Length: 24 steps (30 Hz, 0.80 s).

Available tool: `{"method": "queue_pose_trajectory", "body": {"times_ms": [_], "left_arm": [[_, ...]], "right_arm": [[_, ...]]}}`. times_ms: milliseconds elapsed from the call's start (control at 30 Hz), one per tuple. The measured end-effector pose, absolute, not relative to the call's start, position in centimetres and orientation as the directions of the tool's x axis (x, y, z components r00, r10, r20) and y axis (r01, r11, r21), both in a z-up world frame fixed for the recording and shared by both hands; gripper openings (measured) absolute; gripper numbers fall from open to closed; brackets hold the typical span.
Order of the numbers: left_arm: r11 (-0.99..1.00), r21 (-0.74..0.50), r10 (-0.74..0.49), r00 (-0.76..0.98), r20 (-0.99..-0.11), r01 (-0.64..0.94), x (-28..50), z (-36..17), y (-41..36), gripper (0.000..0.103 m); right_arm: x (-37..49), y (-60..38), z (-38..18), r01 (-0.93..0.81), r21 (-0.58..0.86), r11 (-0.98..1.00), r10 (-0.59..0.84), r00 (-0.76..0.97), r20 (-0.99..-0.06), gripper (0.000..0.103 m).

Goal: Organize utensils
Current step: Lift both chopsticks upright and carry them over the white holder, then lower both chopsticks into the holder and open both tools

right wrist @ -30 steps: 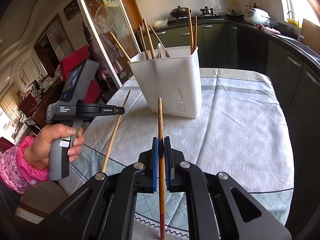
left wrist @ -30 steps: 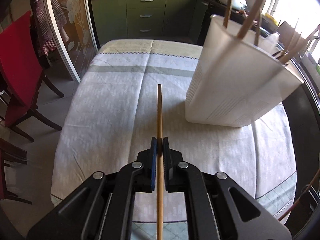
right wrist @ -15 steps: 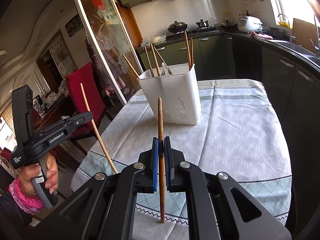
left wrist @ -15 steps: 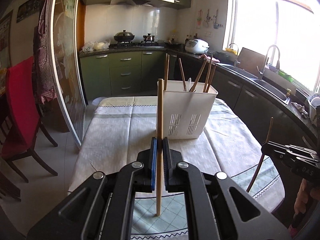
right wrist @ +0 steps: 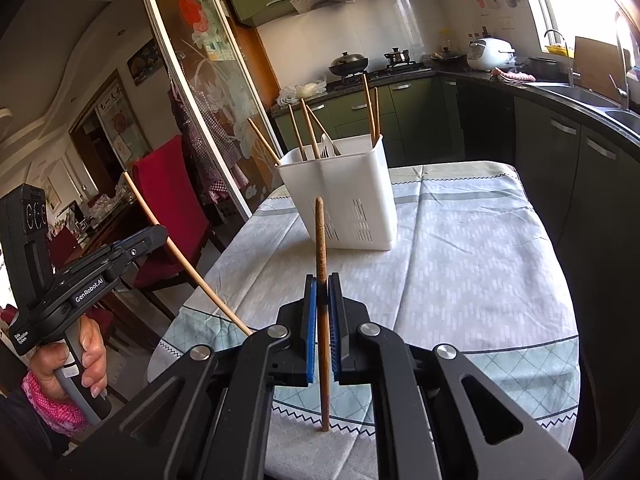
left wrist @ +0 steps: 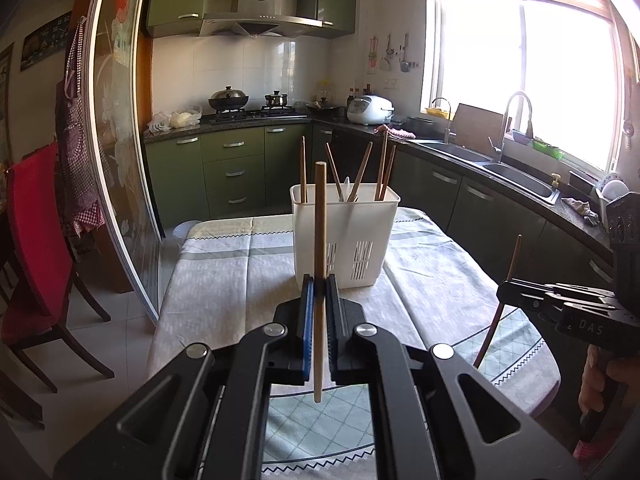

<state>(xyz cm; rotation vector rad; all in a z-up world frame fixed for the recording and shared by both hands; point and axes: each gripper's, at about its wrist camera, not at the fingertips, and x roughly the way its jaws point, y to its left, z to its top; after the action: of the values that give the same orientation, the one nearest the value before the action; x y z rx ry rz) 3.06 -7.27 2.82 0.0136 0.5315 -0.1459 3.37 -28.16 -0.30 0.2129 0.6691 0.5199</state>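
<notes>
A white slotted utensil holder (left wrist: pixel 345 236) stands on the table, with several wooden chopsticks and a white spoon in it; it also shows in the right wrist view (right wrist: pixel 344 204). My left gripper (left wrist: pixel 319 292) is shut on a light wooden chopstick (left wrist: pixel 319 240), held upright in front of the holder. My right gripper (right wrist: pixel 322 292) is shut on a dark brown chopstick (right wrist: pixel 321 248), also upright, short of the holder. Each gripper shows in the other's view, the right one (left wrist: pixel 502 293) and the left one (right wrist: pixel 162 234), raised above the table's near end.
The table carries a pale patterned cloth (right wrist: pixel 460 248). A red chair (left wrist: pixel 36 240) stands to its left by a glass sliding door (left wrist: pixel 120 140). Dark green cabinets, a stove and a sink counter (left wrist: pixel 480 160) ring the far and right sides.
Both grippers have tilted up and drawn back from the holder, so the chopsticks now stand upright and the kitchen shows beyond. The holder looks farther away.
</notes>
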Motion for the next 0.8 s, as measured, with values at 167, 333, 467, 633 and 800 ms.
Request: {"method": "queue_pose_trajectory", "body": {"times_ms": [167,333,467,633,800], "left_arm": [[0.982,-0.040,-0.183,0.858,-0.479,0.187,4.2,6.0,-7.7,0.006],[0.983,-0.012,-0.174,0.920,-0.352,0.181,6.8,10.6,-8.6,0.006],[0.987,-0.013,-0.158,0.955,-0.253,0.160,9.9,13.4,-9.4,0.006],[0.992,-0.029,-0.126,0.970,-0.207,0.123,14.6,14.0,-10.0,0.006],[0.995,0.004,-0.101,0.968,-0.229,0.104,18.2,12.1,-10.5,0.006]], "right_arm": [[3.4,-28.5,-0.7,-0.379,0.362,0.852,0.523,0.665,-0.534,0.007],[3.4,-29.0,-1.0,-0.366,0.372,0.853,0.520,0.666,-0.536,0.007],[3.3,-29.2,-1.1,-0.362,0.374,0.854,0.518,0.667,-0.536,0.007],[3.2,-29.5,-1.2,-0.360,0.378,0.853,0.519,0.667,-0.535,0.007],[3.4,-29.6,-0.6,-0.365,0.374,0.852,0.520,0.674,-0.525,0.007]]}}
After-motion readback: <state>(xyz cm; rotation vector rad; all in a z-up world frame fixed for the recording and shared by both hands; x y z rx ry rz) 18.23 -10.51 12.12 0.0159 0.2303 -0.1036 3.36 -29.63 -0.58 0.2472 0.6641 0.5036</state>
